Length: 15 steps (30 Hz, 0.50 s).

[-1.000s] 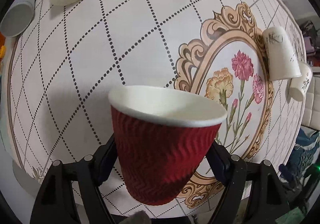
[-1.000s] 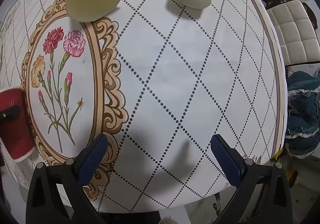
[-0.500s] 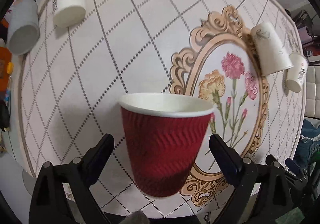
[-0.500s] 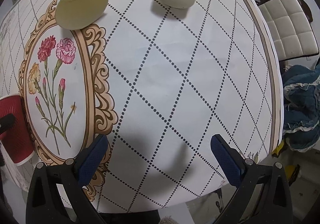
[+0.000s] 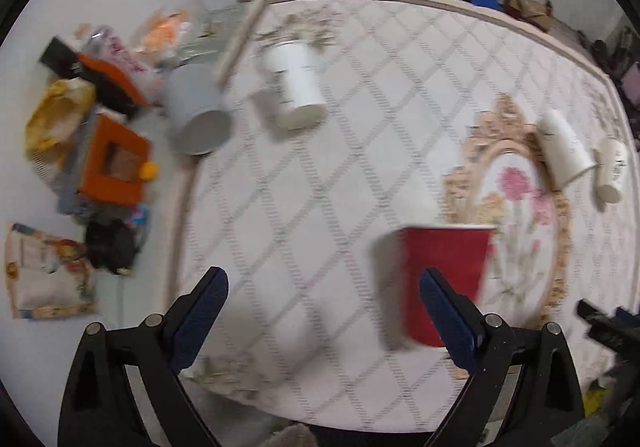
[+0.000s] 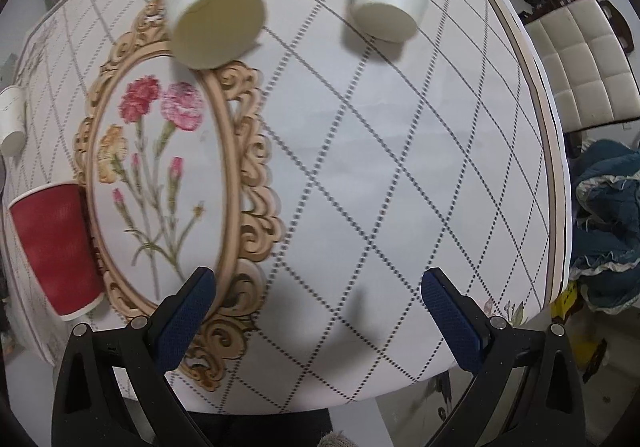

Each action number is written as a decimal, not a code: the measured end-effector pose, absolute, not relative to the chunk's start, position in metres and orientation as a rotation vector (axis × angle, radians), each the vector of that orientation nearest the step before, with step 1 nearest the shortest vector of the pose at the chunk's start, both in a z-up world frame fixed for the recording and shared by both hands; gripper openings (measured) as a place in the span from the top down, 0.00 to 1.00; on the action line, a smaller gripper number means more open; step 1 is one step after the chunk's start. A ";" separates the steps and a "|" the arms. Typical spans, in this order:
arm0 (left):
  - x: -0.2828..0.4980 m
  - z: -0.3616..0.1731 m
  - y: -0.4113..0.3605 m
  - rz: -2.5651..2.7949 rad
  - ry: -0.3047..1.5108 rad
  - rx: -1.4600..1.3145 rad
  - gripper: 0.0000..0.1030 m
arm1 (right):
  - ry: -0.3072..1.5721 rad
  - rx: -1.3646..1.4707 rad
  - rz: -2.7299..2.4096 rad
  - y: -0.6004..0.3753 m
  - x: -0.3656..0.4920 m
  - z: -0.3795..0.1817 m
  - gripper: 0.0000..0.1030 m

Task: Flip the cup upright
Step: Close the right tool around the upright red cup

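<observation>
A red ribbed paper cup stands upright on the patterned tablecloth, its white rim up; it also shows at the left of the right wrist view. My left gripper is open and empty, and the cup stands just beyond its right finger. My right gripper is open and empty above the cloth. Two white cups lie on their sides at the far side. The left wrist view shows a white cup and a grey cup lying on their sides; this view is blurred.
The tablecloth has a flower medallion. Left of the table, clutter lies on the floor, with an orange box and bags. A white padded chair and blue cloth are at the right.
My left gripper has opened and let go of the red cup, then pulled back and swung left. The cup now stands by itself. My right gripper has shifted slightly.
</observation>
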State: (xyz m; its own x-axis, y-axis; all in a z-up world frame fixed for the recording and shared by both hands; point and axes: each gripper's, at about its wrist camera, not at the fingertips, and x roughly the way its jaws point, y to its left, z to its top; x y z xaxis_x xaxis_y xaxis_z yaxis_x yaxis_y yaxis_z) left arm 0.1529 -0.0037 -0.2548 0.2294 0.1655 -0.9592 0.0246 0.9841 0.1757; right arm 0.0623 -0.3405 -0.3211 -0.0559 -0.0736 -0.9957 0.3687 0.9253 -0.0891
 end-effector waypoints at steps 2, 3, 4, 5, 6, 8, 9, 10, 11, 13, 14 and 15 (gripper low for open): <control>0.147 -0.260 0.010 0.143 1.325 0.184 0.06 | 1.584 0.225 -0.355 -0.328 0.067 -0.317 0.00; 0.144 -0.262 0.018 0.165 1.314 0.192 0.06 | 1.581 0.218 -0.348 -0.322 0.069 -0.315 0.00; 0.141 -0.265 0.022 0.180 1.304 0.200 0.06 | 1.580 0.213 -0.342 -0.318 0.070 -0.314 0.00; 0.138 -0.268 0.029 0.196 1.292 0.211 0.06 | 1.576 0.204 -0.331 -0.310 0.072 -0.311 0.00; 0.135 -0.270 0.036 0.210 1.284 0.220 0.06 | 1.573 0.196 -0.323 -0.303 0.075 -0.308 0.00; 0.132 -0.276 0.046 0.216 1.278 0.220 0.06 | 1.565 0.167 -0.296 -0.282 0.088 -0.301 0.00; 0.130 -0.277 0.051 0.218 1.277 0.212 0.06 | 1.560 0.150 -0.281 -0.272 0.091 -0.298 0.00; 0.128 -0.277 0.056 0.220 1.273 0.203 0.06 | 1.557 0.140 -0.268 -0.265 0.091 -0.295 0.00; 0.127 -0.278 0.062 0.220 1.267 0.190 0.06 | 1.554 0.126 -0.249 -0.254 0.093 -0.293 0.00; 0.126 -0.279 0.070 0.226 1.261 0.173 0.06 | 1.550 0.107 -0.217 -0.234 0.099 -0.290 0.01; 0.126 -0.279 0.074 0.227 1.260 0.165 0.06 | 1.546 0.092 -0.198 -0.221 0.103 -0.288 0.01; 0.127 -0.281 0.078 0.229 1.261 0.158 0.06 | 1.543 0.076 -0.180 -0.207 0.108 -0.287 0.01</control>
